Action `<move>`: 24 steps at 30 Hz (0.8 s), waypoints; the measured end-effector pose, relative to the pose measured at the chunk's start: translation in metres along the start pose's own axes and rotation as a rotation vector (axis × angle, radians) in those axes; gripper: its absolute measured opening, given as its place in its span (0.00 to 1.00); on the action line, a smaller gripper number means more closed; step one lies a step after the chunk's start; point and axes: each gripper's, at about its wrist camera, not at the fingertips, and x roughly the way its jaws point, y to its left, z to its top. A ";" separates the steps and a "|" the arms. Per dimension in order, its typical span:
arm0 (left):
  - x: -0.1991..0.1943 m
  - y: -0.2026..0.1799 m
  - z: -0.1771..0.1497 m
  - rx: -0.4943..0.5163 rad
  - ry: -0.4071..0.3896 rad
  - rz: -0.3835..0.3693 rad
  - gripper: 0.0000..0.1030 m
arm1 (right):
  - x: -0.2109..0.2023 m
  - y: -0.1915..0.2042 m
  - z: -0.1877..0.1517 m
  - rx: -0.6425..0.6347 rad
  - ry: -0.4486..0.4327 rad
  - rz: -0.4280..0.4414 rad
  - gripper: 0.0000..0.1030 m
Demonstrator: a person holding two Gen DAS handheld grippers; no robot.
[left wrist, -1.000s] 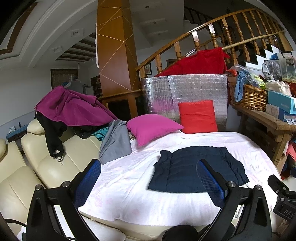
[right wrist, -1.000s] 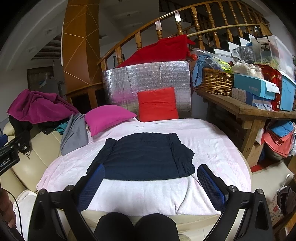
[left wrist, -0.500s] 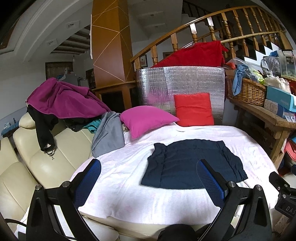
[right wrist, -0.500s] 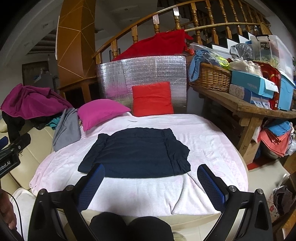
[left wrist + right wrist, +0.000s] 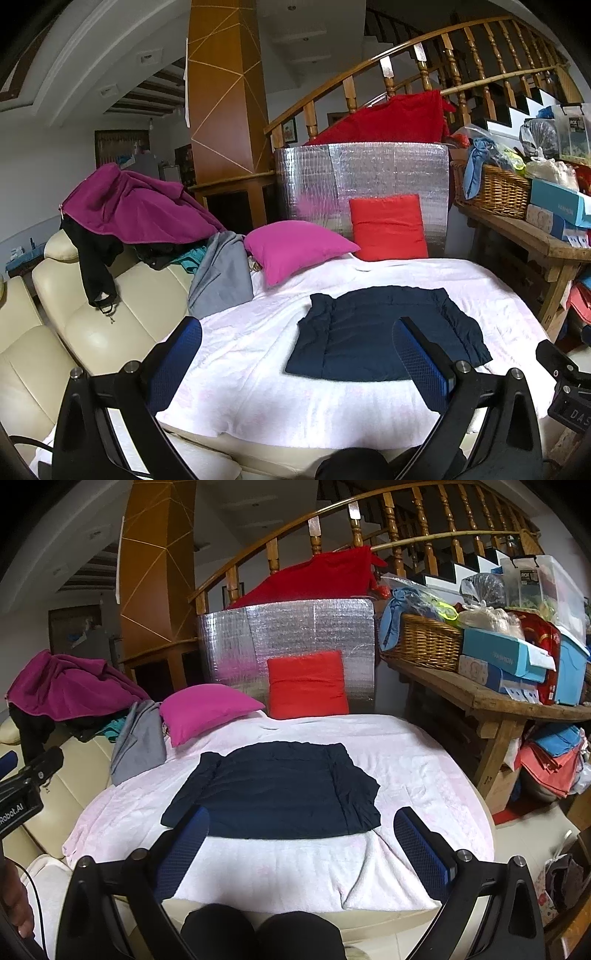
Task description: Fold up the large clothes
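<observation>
The dark blue garment (image 5: 275, 788) lies flat on the pink blanket (image 5: 406, 753); the left gripper (image 5: 301, 360) and the right gripper (image 5: 301, 843) hover above it, jaws wide apart, holding nothing

The near edge of the pink-covered bed (image 5: 280, 871) lies bare, giving open room between that edge and the dark navy garment (image 5: 280, 794). Bare cover also runs along the bed's left and right edges beside the garment. At the far edge a magenta pillow (image 5: 207, 709) and a red cushion (image 5: 306, 686) block the way. A grey garment (image 5: 221, 277) drapes over the far left corner. A wooden bench (image 5: 491, 701) stands close by the right edge.
</observation>
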 end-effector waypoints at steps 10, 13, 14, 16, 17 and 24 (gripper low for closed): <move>-0.003 0.004 0.002 -0.004 -0.010 0.002 0.99 | -0.008 0.001 0.001 0.003 -0.020 0.003 0.99; -0.003 0.004 0.001 -0.006 -0.008 0.001 0.99 | -0.009 0.002 0.000 0.003 -0.018 0.001 0.99; -0.003 0.004 0.001 -0.006 -0.009 0.003 0.99 | -0.009 0.002 0.000 0.004 -0.017 0.002 0.99; -0.003 0.005 0.001 -0.006 -0.008 0.001 0.99 | -0.009 0.003 0.000 0.005 -0.016 0.003 0.99; -0.003 0.005 0.001 -0.007 -0.010 0.002 0.99 | -0.008 0.002 -0.001 0.004 -0.015 0.003 0.99; 0.000 0.005 -0.002 -0.011 -0.006 -0.001 0.99 | -0.010 0.003 -0.001 0.000 -0.021 0.000 0.99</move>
